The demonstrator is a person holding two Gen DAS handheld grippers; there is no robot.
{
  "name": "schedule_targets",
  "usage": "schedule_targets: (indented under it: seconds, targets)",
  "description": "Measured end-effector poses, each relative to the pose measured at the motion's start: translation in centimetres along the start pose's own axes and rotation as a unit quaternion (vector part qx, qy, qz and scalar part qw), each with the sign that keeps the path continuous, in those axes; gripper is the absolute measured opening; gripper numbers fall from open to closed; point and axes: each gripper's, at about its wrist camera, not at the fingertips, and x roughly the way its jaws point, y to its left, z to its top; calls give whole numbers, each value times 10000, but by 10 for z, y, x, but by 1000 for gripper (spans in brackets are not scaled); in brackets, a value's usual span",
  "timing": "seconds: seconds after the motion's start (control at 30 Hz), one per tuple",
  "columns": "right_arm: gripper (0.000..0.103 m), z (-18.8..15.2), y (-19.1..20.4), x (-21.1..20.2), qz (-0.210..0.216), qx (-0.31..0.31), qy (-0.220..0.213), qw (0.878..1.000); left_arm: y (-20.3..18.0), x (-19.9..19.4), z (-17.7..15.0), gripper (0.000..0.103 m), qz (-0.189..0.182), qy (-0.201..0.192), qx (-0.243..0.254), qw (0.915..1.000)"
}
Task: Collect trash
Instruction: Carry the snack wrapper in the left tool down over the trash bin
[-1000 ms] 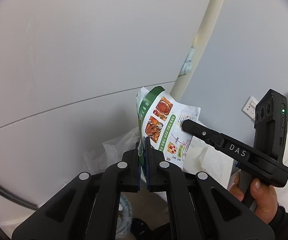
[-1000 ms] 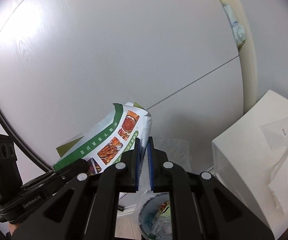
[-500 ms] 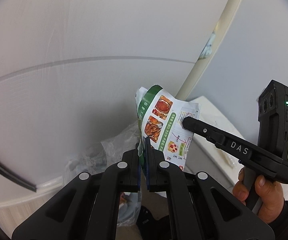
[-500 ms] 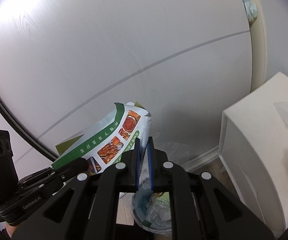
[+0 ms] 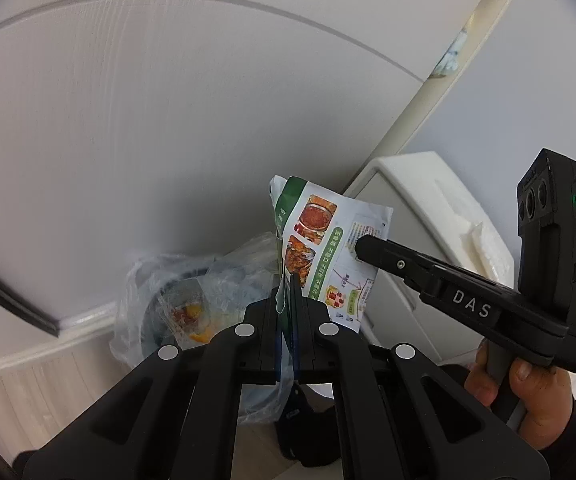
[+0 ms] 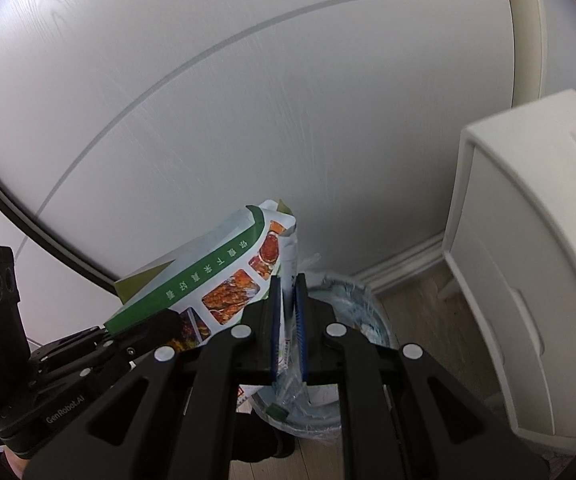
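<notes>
From the left wrist camera, the left gripper [image 5: 288,300] has its jaws clamped on the lower edge of a food packet [image 5: 320,248], a white and green pouch printed with pictures of dishes. The packet stands upright above the jaws. The right gripper [image 5: 362,246] reaches in from the right and pinches the packet's opposite edge, its jaws closed on the printed side. A hand [image 5: 524,388] in a dark sleeve grips the handle of that gripper at the lower right. Just behind and below the packet sits a trash bin [image 5: 156,304] lined with a clear plastic bag [image 5: 128,320]; some orange scraps lie inside it. The bin stands on the floor against a pale wall [image 5: 168,140], next to a white cabinet [image 5: 420,208] on the right. A cream-coloured pipe [image 5: 448,76] runs up the wall behind the cabinet.

From the right wrist camera, the right gripper [image 6: 288,292] has its jaws pressed together on the packet's [image 6: 228,280] narrow edge, with the packet leaning away to the left. The left gripper [image 6: 160,322] holds the far lower corner of the packet at the left side of the view. The lined bin [image 6: 364,312] shows directly beneath the right jaws, on the wooden floor [image 6: 420,316] near the skirting board, and the white cabinet [image 6: 528,260] stands just to its right.
</notes>
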Motion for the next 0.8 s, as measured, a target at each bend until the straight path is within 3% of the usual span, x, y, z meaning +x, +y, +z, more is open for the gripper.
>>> schedule_targets:
  seconds: [0.8]
  targets:
    - [9, -56, -27, 108, -453, 194, 1235, 9911, 60, 98, -57, 2, 19, 1064, -547, 9928]
